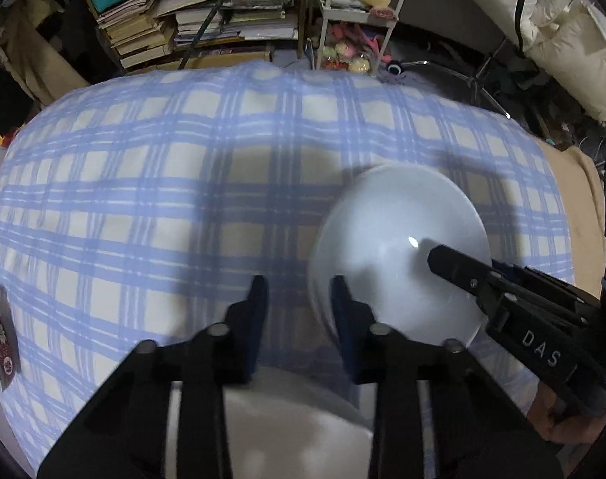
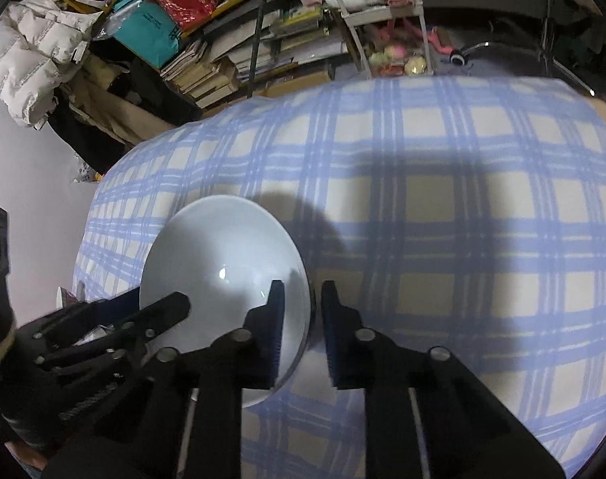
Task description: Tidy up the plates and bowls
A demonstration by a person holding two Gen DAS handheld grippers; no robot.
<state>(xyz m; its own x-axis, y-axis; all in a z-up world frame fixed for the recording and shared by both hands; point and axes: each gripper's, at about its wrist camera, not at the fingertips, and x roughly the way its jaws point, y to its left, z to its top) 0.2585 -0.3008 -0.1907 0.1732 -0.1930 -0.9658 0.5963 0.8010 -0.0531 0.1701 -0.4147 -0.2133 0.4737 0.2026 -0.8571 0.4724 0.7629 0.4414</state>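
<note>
A white bowl (image 2: 223, 279) is held above the blue checked cloth (image 2: 462, 219) on the counter. The right gripper (image 2: 299, 299) pinches the bowl's rim, one finger inside and one outside. The left gripper (image 1: 299, 291) is partly open and holds nothing; the bowl's rim sits beside its right finger. Books (image 1: 151, 28) are piled behind.

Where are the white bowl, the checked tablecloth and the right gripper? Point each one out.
white bowl (image 2: 223, 263): right wrist view, on its inner surface.
checked tablecloth (image 1: 163, 167): left wrist view, on a bare patch.
right gripper (image 2: 299, 295): right wrist view, midway between its fingertips, straddling the bowl's rim.
</note>
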